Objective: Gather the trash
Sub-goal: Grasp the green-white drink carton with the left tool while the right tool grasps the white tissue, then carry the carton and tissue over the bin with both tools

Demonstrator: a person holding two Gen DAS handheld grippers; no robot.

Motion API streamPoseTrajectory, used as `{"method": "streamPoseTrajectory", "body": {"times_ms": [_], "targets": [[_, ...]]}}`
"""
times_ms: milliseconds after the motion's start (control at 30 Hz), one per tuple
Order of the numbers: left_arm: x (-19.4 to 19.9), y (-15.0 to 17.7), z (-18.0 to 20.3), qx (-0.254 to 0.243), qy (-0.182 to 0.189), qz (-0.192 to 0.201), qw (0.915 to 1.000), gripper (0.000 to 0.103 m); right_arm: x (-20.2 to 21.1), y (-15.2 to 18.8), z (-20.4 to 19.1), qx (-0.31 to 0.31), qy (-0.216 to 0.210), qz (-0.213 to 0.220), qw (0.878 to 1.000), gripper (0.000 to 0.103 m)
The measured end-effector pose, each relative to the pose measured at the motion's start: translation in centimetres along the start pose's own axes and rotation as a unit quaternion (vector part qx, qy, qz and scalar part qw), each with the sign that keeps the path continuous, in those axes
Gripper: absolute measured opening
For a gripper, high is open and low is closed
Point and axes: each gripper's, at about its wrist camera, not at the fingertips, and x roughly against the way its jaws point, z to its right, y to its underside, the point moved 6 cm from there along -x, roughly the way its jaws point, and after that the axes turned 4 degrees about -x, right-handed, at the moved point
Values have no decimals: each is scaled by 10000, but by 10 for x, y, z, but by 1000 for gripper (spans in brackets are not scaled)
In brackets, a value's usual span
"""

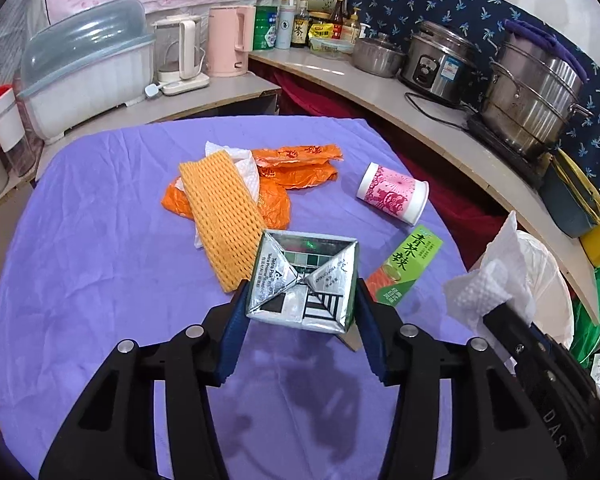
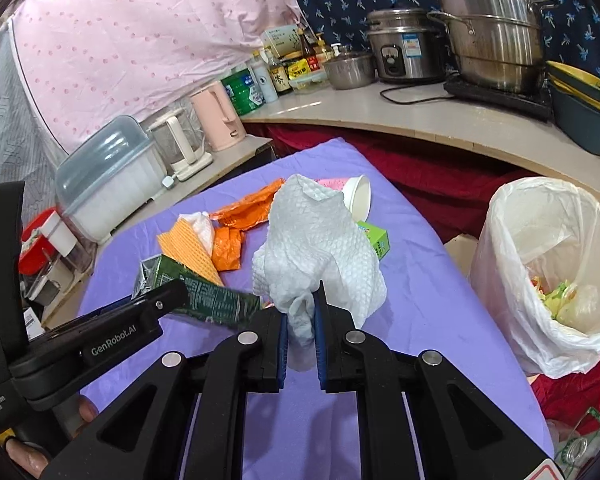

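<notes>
Two grippers up, each carrying one piece. The left gripper (image 1: 302, 296) clamps one foil-ended drink carton (image 1: 304, 280), boxy with dark green printed sides, lifted off the purple cloth (image 1: 100, 240). The right gripper (image 2: 302, 332) pinches one crumpled, dimpled white paper towel (image 2: 320, 248), jaws narrow on its tail. On the cloth lie one orange foam fruit net (image 1: 220, 216), ribbed and flat, one crinkled orange plastic bag (image 1: 296, 168), one pink-printed paper cup (image 1: 392, 192) on its side, and one small green box (image 1: 408, 264). One white-lined trash bin (image 2: 548, 272) stands beside the table, scraps inside.
</notes>
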Motion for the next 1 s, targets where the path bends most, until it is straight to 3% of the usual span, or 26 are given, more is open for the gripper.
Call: {"method": "streamPoseTrajectory", "body": {"times_ms": [433, 667, 1000], "targets": [[57, 0, 24, -132, 33, 378, 9992, 48, 58, -10, 3, 14, -154, 417, 9990, 11], [88, -15, 51, -356, 151, 675, 9970, 48, 91, -29, 26, -83, -96, 782, 9969, 11], [107, -47, 144, -777, 989, 815, 9887, 48, 127, -51, 102, -533, 290, 1147, 9915, 10]]}}
